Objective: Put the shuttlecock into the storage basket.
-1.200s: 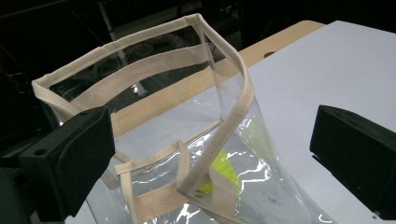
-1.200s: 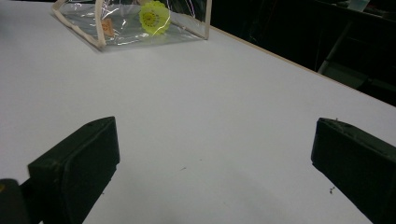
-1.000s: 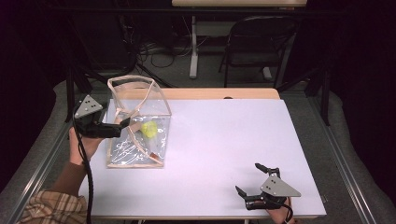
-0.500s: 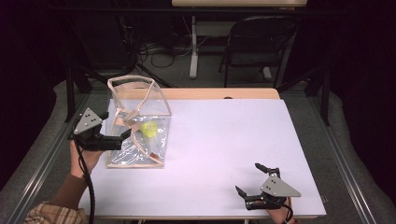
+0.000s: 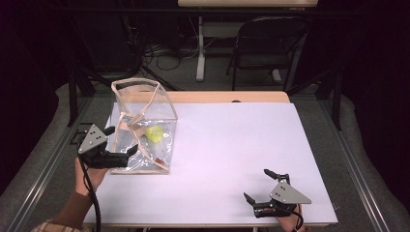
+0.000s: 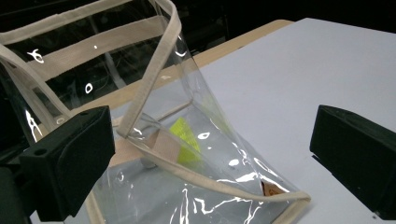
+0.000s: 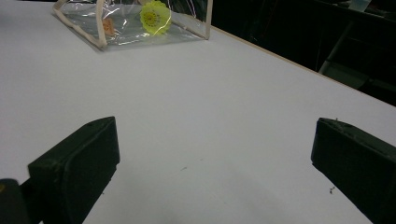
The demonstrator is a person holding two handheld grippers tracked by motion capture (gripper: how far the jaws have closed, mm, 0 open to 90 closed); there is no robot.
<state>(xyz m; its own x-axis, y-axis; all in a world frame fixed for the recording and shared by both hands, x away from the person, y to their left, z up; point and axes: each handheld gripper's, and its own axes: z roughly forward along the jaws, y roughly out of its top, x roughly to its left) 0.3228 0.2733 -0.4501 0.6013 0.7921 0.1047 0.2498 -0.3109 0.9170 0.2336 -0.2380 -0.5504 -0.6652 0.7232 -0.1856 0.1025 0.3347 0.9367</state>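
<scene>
— Looking at the high view, where is the clear plastic pouch with beige fabric trim (image 5: 145, 130) sitting?

— It is lying at the left of the frame on the white table top (image 5: 232, 159), its open mouth rising toward the upper left. A yellow-green round object (image 5: 155, 134) is showing inside it, with a small orange-brown piece (image 5: 159, 159) nearer the lower edge.

— And the left gripper (image 5: 118, 145)?

— It is hovering at the pouch's lower left corner, held by a hand (image 5: 89, 176) coming in from the bottom left. In the left gripper view the jaws are standing wide apart, grasping nothing; the pouch is filling the middle of the frame between them, its lower trim crossing toward the lower right, and the left jaw is sitting just beside the plastic wall. Whether it is touching, I cannot tell.

— What is the right gripper (image 5: 266, 186) doing?

— It is resting at the lower right of the high view, well apart from the pouch. Its jaws are also spread and empty, and in the right gripper view the pouch is lying far off at the upper left.
</scene>
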